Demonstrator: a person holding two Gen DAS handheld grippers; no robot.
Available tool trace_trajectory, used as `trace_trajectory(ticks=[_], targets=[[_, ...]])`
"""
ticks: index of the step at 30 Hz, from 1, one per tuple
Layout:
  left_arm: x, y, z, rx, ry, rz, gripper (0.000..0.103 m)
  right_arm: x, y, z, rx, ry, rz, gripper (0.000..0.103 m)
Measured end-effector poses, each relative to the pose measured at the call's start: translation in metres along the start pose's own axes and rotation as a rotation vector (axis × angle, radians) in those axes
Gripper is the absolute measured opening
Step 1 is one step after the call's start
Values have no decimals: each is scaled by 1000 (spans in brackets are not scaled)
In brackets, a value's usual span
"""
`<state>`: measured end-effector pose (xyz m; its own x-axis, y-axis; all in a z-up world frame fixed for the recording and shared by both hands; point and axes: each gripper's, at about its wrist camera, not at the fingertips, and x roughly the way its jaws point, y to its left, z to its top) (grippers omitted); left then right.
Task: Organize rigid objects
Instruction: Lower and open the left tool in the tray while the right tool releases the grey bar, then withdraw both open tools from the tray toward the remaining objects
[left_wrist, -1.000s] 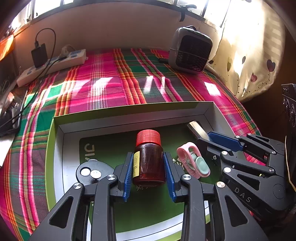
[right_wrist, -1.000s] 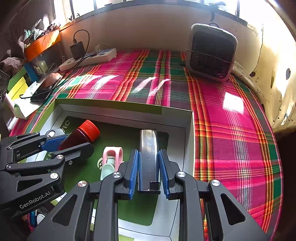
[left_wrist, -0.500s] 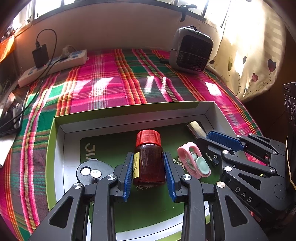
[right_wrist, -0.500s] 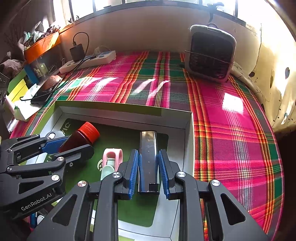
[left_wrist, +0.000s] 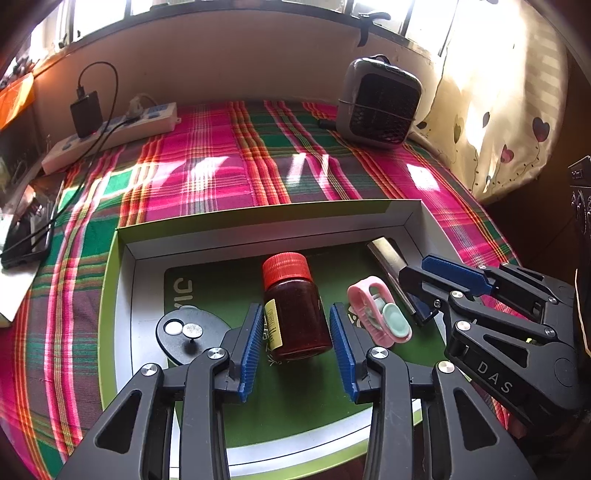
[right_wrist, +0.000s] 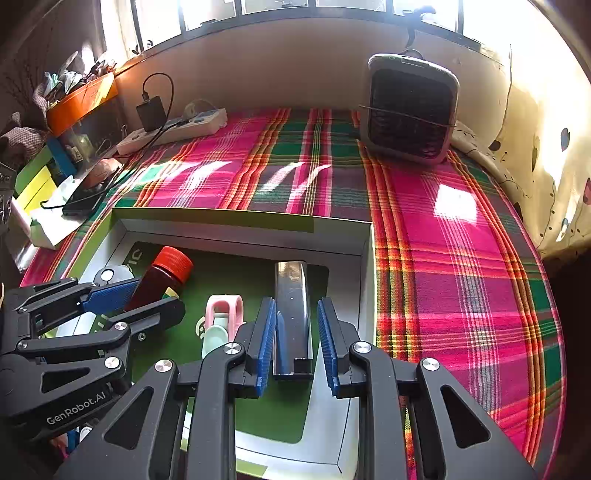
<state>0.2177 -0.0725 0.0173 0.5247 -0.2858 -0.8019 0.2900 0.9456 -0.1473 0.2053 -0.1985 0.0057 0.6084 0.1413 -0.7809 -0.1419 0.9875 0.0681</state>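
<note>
Inside, the bottle (left_wrist: 295, 306) with a red cap stood upright on the green floor of the tray (left_wrist: 266, 225), between the left gripper (left_wrist: 297, 341) pads, whose jaws were opening, a gap on each side. Just right of it lay a pink clip (left_wrist: 376, 310). Further right, a metal bar (right_wrist: 291, 306) lay between the right gripper (right_wrist: 297, 343) pads, narrowly set, slight gaps visible. Tray sat on plaid cloth (left_wrist: 229, 162); a heater (left_wrist: 380, 103) stood behind.
</note>
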Motion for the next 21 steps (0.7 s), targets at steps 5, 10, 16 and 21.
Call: trace_trajectory(ticks=[5, 10, 16, 21], targets=[[-13, -1, -4, -5, -20, -1, 37, -9, 2, -3, 2, -15, 3, 25], [-29, -1, -10, -9, -45, 12, 37, -20, 4, -9, 8, -32, 5, 25], [-48, 0, -23, -19, -74, 27, 37, -38, 6, -17, 14, -59, 5, 25], [-65, -1, -35, -23, -101, 35, 38, -53, 9, -27, 15, -81, 8, 25]])
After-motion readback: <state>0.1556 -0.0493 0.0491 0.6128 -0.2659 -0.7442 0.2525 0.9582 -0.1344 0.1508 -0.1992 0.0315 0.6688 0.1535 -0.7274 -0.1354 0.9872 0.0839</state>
